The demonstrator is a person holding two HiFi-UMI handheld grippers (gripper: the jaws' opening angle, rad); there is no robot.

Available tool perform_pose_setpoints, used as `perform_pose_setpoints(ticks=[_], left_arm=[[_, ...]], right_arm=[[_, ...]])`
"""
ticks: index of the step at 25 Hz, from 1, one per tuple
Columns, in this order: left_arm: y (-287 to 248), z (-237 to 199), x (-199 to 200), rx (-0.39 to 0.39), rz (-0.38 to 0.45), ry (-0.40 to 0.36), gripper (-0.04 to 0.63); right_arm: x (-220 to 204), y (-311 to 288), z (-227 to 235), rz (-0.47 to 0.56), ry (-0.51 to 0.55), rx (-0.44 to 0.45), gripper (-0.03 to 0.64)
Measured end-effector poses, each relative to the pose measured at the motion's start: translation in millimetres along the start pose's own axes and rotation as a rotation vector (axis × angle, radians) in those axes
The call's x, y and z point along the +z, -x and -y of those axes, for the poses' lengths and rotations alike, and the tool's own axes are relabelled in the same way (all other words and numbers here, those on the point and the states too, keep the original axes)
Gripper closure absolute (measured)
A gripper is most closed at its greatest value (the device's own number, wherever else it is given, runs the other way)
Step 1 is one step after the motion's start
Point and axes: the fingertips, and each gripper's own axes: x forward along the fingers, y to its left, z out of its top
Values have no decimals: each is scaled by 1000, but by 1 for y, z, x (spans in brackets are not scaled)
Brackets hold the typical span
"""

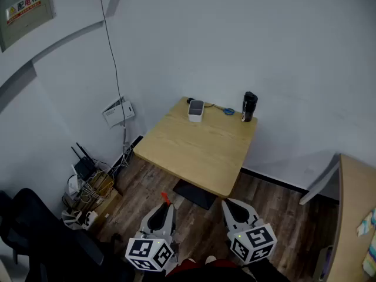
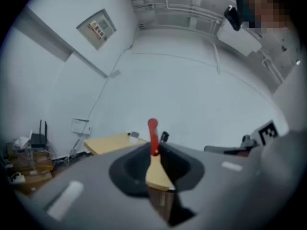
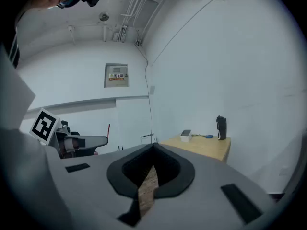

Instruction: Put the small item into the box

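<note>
The small red-handled item (image 2: 153,133) is pinched in the left claw (image 2: 155,148), its tan end shown only in the left gripper view, while the right claw (image 3: 153,146) is pressed together, empty.

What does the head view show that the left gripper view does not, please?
Only the head view shows the black chair and a second table at the right. Only the left gripper view shows the ceiling pipes. Both show the table, the box, the bottle and the left gripper, shut on a red-tipped item.
</note>
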Motion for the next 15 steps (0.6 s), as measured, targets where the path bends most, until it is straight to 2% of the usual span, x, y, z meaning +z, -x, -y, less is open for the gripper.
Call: perform_pose_setpoints(ticks=[6, 11, 15], left_arm=[[1, 8, -6, -8, -1, 8, 534], [-1, 16, -10, -2, 5, 12, 534], [-3, 23, -10, -3, 8, -6, 534]], right_arm=[[-3, 13, 12, -3, -4, -30, 609], [-3, 20, 22, 3, 7, -25, 609], [-4, 23, 27, 22, -23, -15, 609]])
